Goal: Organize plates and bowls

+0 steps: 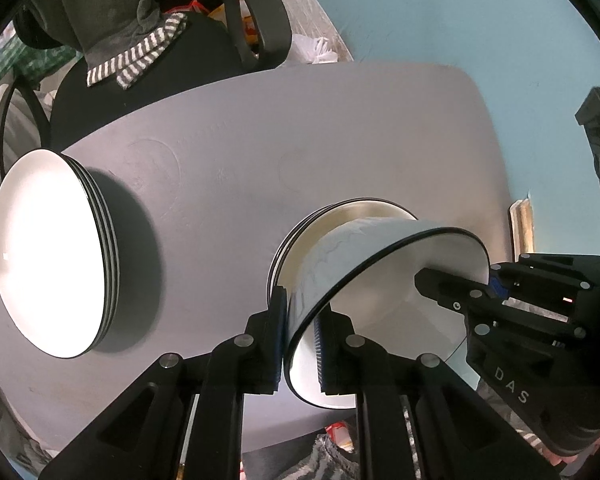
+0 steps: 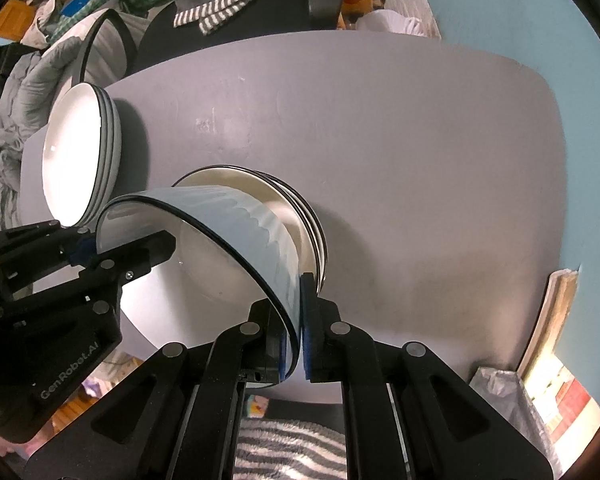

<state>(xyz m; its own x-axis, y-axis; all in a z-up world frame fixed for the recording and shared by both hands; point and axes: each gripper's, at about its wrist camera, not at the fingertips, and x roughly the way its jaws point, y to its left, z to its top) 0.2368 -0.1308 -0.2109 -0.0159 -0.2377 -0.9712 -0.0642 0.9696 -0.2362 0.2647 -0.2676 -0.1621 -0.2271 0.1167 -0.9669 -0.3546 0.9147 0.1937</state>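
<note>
A pale bowl with a black rim is held between both grippers, just above a stack of cream plates. My left gripper is shut on the bowl's near rim. My right gripper is shut on the opposite rim; the bowl and plate stack also show there. Each gripper appears in the other's view, the right and the left. A second stack of white bowls stands at the table's left, also in the right wrist view.
The grey round table carries both stacks. A black office chair draped with a grey striped cloth stands beyond the far edge. A blue wall lies to the right. Clutter and bags lie on the floor around the table.
</note>
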